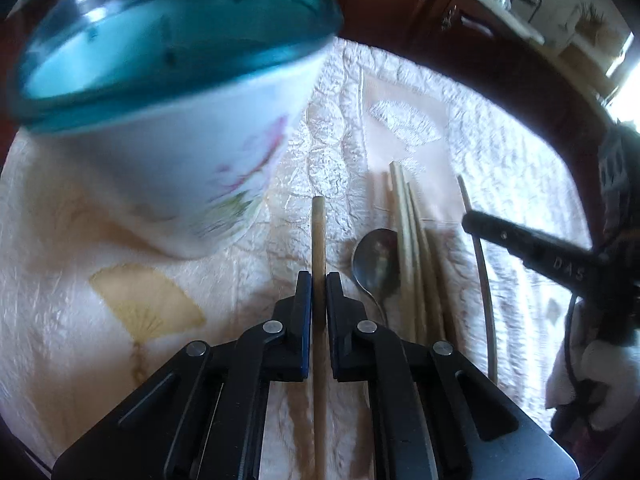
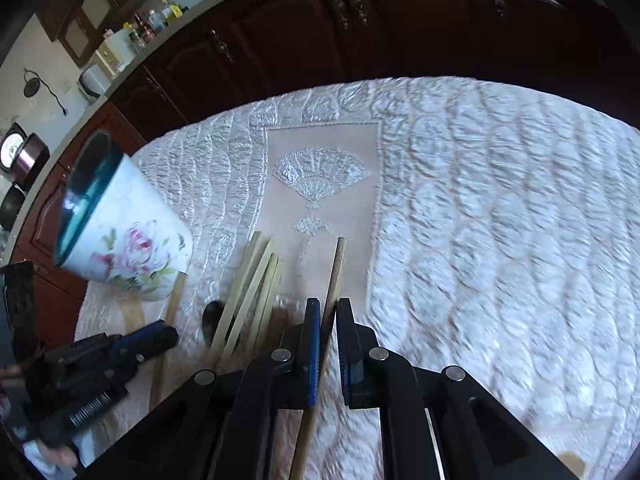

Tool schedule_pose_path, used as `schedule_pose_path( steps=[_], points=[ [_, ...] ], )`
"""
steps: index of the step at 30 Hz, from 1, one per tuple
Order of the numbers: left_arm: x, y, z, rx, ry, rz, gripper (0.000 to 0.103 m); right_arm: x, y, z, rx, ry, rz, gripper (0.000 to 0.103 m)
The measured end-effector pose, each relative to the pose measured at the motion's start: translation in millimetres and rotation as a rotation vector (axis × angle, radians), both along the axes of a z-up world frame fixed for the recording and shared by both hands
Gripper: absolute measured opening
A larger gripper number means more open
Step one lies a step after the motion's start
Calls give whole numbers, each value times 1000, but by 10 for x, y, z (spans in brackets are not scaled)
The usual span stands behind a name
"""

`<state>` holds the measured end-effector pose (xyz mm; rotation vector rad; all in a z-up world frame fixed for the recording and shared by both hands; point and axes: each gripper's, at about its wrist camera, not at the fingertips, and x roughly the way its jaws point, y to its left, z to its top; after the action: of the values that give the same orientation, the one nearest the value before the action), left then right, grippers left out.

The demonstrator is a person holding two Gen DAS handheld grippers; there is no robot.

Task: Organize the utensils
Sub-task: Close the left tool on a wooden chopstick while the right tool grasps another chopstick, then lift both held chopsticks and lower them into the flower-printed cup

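Observation:
My left gripper [image 1: 319, 280] is shut on a single wooden chopstick [image 1: 319, 232] that lies lengthwise on the tablecloth, its tip sticking out past the pads. To its right lie a metal spoon [image 1: 374, 256] and several pale chopsticks [image 1: 412, 264] in a loose bundle. My right gripper [image 2: 329, 305] is shut on another chopstick [image 2: 338, 264], right of that bundle [image 2: 248, 300] and the spoon [image 2: 212, 320]. A white floral bowl [image 1: 160, 148] with a blue inside stands at the left, also in the right wrist view [image 2: 128, 236]. Each gripper shows in the other's view: the right gripper [image 1: 476, 220] and the left gripper [image 2: 168, 334].
A cream quilted tablecloth [image 2: 480, 220] with fan patterns covers the table. Dark wooden cabinets [image 2: 320, 32] stand beyond the table's far edge. A counter with bottles and appliances [image 2: 132, 36] runs at the upper left. A hand in a white sleeve [image 1: 592, 380] holds the right gripper.

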<state>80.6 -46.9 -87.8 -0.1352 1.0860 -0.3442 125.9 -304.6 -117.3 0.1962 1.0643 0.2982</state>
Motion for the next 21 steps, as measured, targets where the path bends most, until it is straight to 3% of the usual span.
schedule_pose_path(
  steps=[10, 21],
  points=[
    [-401, 171, 611, -79, -94, -38, 6, -475, -218, 525, 97, -100, 1, 6],
    [-611, 440, 1428, -182, -236, -47, 6, -797, -45, 1275, 133, -249, 103, 5]
  ],
)
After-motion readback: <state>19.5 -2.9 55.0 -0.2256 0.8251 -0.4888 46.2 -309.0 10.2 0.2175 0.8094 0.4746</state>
